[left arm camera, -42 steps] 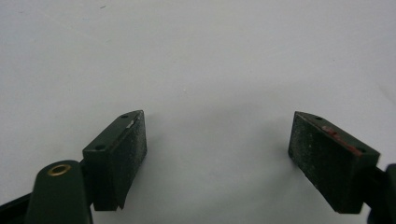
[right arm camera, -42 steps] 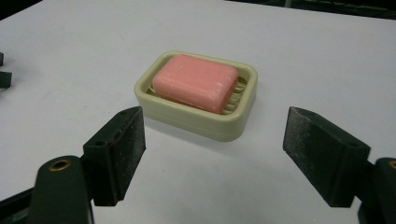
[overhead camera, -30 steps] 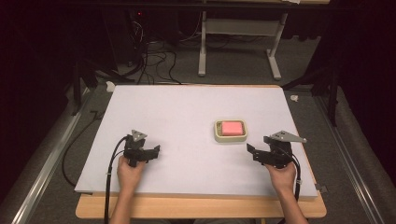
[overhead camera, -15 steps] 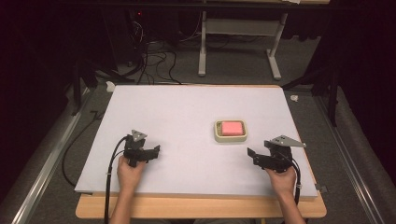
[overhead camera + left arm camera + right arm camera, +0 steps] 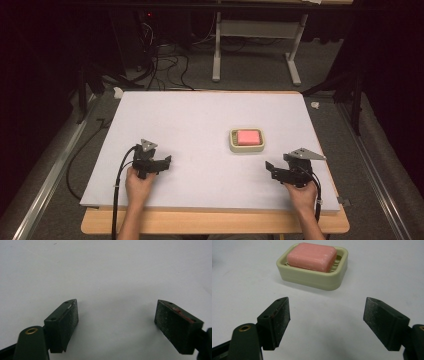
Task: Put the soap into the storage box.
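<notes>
Drawing back toward the table's near edge, the right tongs (image 5: 274, 170) gape wide like the unmoved left tongs (image 5: 162, 163).

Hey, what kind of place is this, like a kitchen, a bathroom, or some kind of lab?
Most likely a lab or recording workspace, not a home: a bare white table in a dark room, loose cables on the floor behind it, and a lone soap dish.

Both grippers' jaws wide apart
</notes>
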{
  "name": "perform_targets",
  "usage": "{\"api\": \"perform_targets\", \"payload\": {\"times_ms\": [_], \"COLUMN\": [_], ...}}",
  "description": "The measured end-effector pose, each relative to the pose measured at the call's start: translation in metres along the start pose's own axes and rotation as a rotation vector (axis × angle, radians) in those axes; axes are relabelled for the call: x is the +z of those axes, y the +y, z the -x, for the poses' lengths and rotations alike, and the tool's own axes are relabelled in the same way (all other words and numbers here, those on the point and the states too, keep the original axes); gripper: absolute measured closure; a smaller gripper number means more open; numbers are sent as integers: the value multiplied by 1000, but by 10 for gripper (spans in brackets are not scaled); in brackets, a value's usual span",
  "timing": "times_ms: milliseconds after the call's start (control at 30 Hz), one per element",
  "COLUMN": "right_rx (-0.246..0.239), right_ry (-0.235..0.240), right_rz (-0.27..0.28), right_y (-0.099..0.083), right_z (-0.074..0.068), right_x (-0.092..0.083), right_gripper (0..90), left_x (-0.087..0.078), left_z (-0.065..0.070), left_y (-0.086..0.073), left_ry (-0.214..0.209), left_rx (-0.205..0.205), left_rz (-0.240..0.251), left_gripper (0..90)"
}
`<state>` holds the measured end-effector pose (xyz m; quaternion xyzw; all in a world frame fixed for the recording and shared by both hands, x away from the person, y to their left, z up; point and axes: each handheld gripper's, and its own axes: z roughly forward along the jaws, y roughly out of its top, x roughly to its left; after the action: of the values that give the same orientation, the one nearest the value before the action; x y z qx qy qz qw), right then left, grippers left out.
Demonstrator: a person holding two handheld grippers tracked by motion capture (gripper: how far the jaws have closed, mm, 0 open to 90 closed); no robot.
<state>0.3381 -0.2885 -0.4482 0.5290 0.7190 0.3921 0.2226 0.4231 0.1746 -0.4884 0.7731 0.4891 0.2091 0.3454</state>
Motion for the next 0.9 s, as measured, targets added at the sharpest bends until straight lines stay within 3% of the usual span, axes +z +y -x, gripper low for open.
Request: {"api": "perform_targets", "payload": {"times_ms": [700,900], "right_rx": [8,32], "right_ry": [-50,-80], "right_rz": [-48,-72], "right_y": [-9,-10], "right_z": [6,8], "right_x": [13,17], "right_gripper": [226,235], "left_x": [0,0], "left_z": [0,0], "left_y": [0,0], "left_ry": [0,1], "left_rx": [0,0], "left_rz": [0,0], "left_gripper": [197,197]}}
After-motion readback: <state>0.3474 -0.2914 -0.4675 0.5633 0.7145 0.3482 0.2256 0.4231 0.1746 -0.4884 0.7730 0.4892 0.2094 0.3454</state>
